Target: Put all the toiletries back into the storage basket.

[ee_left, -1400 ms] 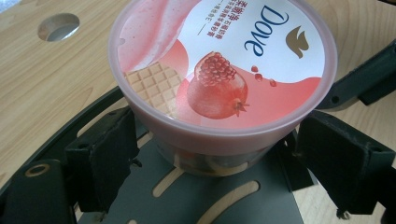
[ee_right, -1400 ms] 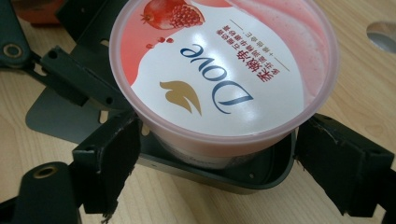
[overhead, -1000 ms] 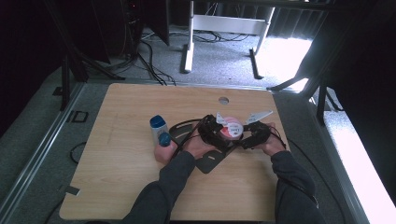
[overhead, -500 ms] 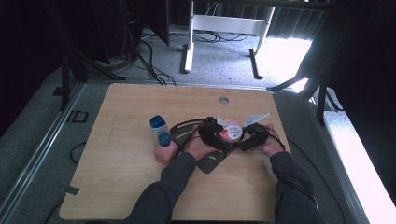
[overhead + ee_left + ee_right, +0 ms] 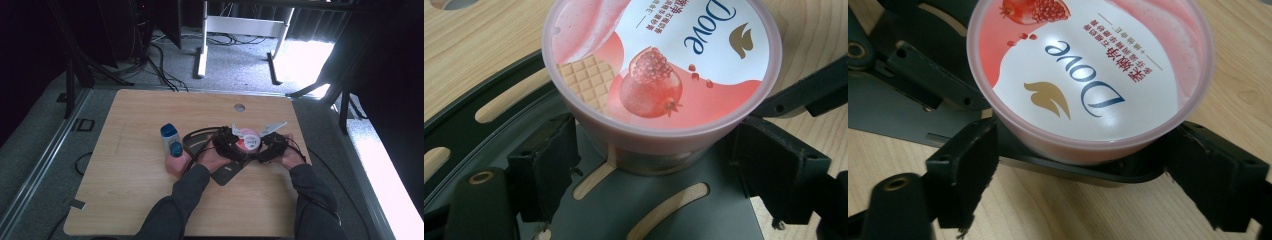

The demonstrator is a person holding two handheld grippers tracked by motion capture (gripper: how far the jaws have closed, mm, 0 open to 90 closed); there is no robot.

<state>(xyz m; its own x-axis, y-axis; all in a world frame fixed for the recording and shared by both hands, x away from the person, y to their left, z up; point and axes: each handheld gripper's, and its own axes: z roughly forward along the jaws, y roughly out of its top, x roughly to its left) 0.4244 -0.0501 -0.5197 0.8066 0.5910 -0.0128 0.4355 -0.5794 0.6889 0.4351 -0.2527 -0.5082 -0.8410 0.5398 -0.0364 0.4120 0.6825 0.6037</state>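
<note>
Sitting upright on the dark slotted plate [image 5: 231, 170] right of the desk [image 5: 125, 195] centre, the pink tub [image 5: 246, 141] lies between the left hand-held gripper [image 5: 229, 143] at nine o'clock, its open jaws just narrowing, and the right hand-held gripper [image 5: 267, 145] at three o'clock, also spread, both equally near.

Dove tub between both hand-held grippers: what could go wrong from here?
1. The Dove tub sits between the left hand-held gripper pads, which have just been closing; a squeeze at the tapered wall below the lid rim could slip.
2. The right hand-held gripper flanks it from the opposite side; the two could collide.
3. It rests on a slotted dark plate and might slide.
</note>
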